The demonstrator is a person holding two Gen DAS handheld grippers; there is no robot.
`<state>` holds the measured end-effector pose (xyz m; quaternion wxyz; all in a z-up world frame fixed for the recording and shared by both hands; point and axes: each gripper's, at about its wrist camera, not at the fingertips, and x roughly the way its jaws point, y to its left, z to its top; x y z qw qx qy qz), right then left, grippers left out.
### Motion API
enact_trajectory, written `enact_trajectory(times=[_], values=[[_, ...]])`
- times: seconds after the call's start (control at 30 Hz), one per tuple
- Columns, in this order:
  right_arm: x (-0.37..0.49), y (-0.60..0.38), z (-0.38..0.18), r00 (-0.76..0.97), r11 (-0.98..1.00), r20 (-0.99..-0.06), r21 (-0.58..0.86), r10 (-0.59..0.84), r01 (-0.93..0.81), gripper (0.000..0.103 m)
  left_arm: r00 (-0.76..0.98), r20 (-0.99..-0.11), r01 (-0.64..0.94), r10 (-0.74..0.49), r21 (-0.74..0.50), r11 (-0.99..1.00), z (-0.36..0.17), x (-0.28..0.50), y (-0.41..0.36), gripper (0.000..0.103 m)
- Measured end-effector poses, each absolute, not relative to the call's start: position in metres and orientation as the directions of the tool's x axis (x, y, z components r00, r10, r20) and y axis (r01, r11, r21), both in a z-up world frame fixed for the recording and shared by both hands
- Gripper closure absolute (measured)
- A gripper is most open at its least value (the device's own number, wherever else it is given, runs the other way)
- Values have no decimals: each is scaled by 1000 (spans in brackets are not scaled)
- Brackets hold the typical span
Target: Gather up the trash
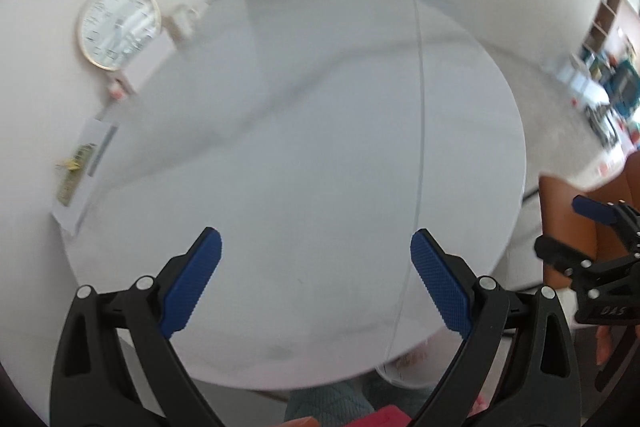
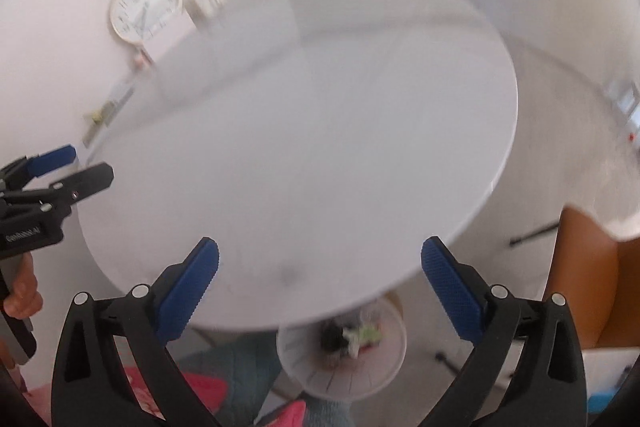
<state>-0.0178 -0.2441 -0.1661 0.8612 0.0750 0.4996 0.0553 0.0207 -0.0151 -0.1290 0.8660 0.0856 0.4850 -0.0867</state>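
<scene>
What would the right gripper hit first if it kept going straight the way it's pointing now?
Most likely the bare white round table. The open right gripper aims down at its near part, and nothing shows between the jaws; blur leaves depth uncertain.

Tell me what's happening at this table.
A person is clearing trash, one two-finger tool in each hand. The left tool and right tool both hang open and empty above the bare round white table. Scraps already lie in the white wastebasket under the table's near edge.
</scene>
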Motion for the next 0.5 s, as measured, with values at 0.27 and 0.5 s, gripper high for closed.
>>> enact_trajectory(times=[0.27,0.5], values=[[9,-236,-88,629,990,-766,128,134,-55,2,687,-725,140,-41,77,987,-55,26,6,8],[11,-237,-29,732,994,-675,103,95,-34,2,754,-656,110,-44,60,992,-18,32,5,8]])
